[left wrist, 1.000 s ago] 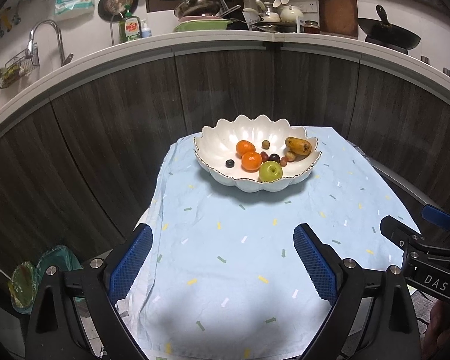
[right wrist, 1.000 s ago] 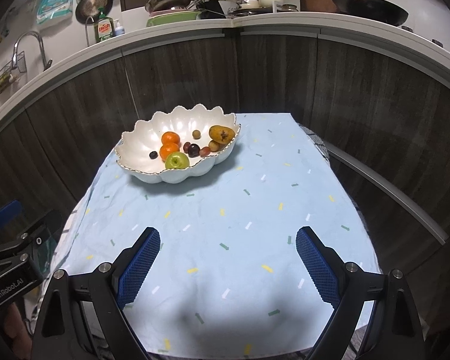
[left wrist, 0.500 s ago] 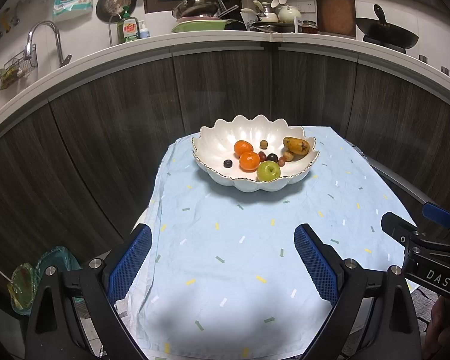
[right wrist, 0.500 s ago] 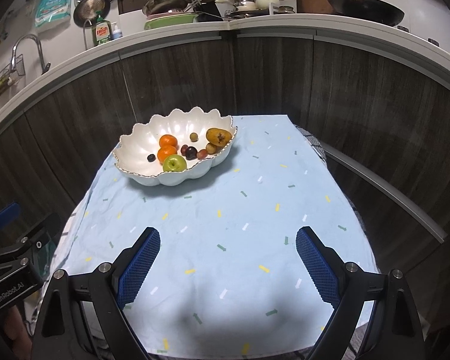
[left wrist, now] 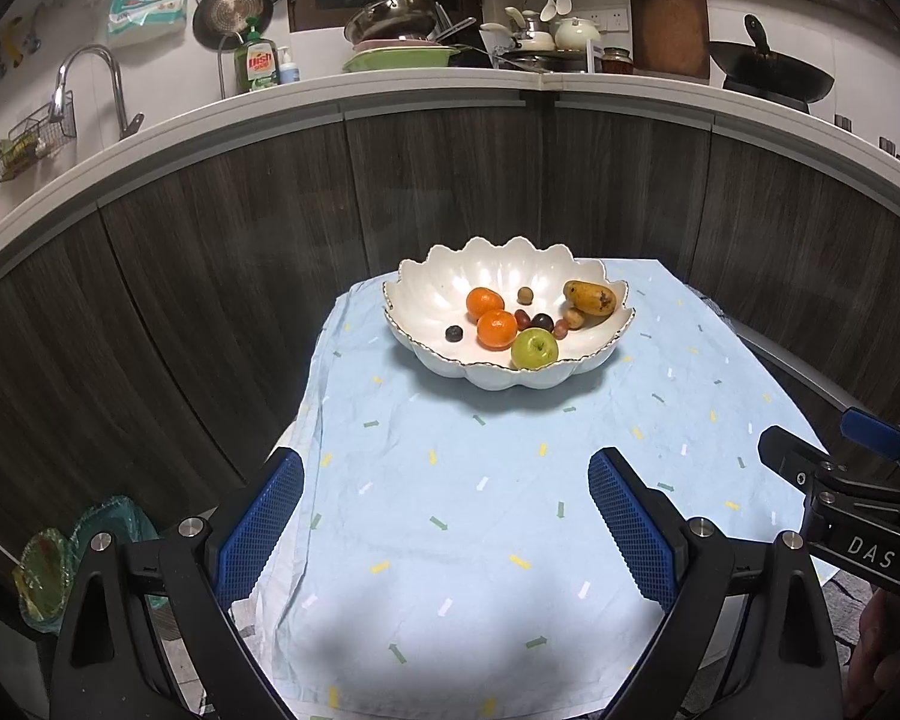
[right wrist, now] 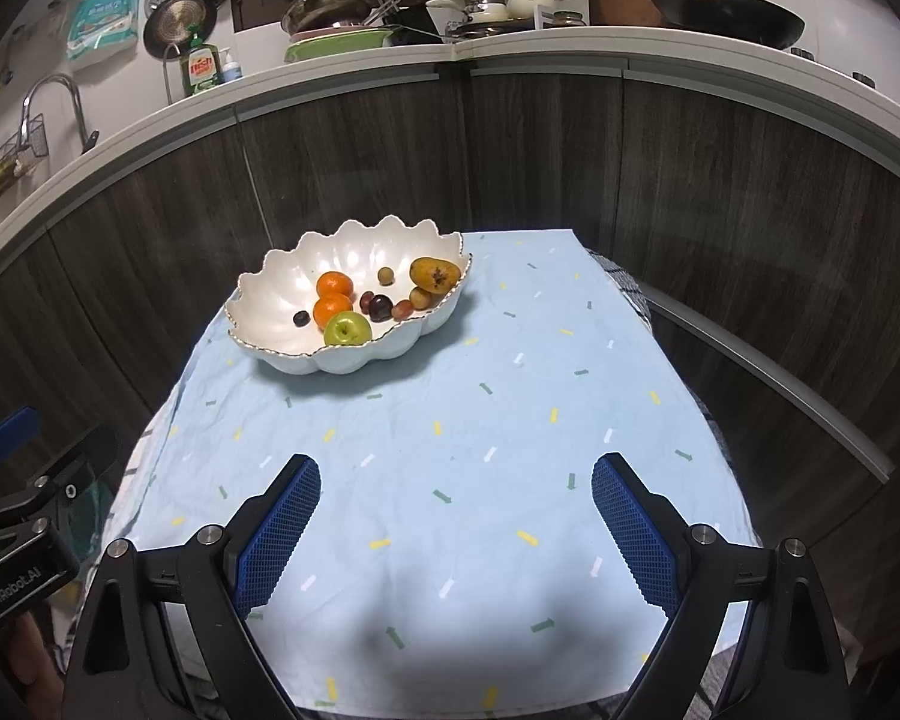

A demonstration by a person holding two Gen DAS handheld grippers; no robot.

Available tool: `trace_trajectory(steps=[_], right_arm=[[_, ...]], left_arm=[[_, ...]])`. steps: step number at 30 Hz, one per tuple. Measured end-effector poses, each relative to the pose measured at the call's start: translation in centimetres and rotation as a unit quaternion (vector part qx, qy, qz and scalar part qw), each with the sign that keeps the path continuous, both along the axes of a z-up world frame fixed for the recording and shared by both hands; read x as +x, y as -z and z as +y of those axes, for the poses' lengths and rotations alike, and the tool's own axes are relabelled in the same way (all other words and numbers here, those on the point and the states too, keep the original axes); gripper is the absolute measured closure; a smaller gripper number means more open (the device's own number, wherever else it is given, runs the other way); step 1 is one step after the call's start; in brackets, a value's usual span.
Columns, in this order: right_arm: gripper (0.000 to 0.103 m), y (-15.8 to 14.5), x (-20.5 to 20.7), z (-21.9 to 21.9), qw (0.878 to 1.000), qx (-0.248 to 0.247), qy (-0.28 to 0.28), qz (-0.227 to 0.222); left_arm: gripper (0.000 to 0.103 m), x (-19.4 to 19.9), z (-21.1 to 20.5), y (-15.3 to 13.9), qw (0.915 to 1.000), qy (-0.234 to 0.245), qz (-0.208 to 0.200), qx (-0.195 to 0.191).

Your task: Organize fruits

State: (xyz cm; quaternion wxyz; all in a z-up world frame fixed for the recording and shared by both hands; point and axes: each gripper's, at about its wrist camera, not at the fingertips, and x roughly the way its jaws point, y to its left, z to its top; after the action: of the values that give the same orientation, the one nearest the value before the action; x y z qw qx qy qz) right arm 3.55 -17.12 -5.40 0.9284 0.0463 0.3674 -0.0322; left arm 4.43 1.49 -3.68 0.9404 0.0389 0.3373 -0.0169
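Observation:
A white scalloped bowl (left wrist: 444,282) stands at the far end of the table and also shows in the right wrist view (right wrist: 270,300). It holds two oranges (left wrist: 497,329), a green apple (left wrist: 534,348), a yellow-brown mango (left wrist: 590,297), and several small dark and reddish fruits (left wrist: 541,321). The apple (right wrist: 347,329) and mango (right wrist: 433,273) show in the right wrist view too. My left gripper (left wrist: 444,510) is open and empty over the near part of the table. My right gripper (right wrist: 456,516) is open and empty, beside the left one.
A light blue cloth with small coloured dashes (left wrist: 510,480) covers the table. Dark wood cabinet fronts (left wrist: 450,192) curve behind it under a white counter with a sink tap (left wrist: 90,84), dishes and a wok (left wrist: 768,75). The right gripper's body (left wrist: 858,516) shows at the left view's right edge.
Both grippers have drifted back and slightly lower, so the bowl sits a little farther away. Nothing was grasped or let go.

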Motion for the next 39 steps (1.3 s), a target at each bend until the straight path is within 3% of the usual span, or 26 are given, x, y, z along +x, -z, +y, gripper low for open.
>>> trace_trajectory(steps=[39], right_arm=[[0.01,-0.03,0.06,0.02,1.0,0.002,0.0,0.001]], left_arm=[[0.006,0.14,0.22,0.21,1.0,-0.001,0.004,-0.001]])
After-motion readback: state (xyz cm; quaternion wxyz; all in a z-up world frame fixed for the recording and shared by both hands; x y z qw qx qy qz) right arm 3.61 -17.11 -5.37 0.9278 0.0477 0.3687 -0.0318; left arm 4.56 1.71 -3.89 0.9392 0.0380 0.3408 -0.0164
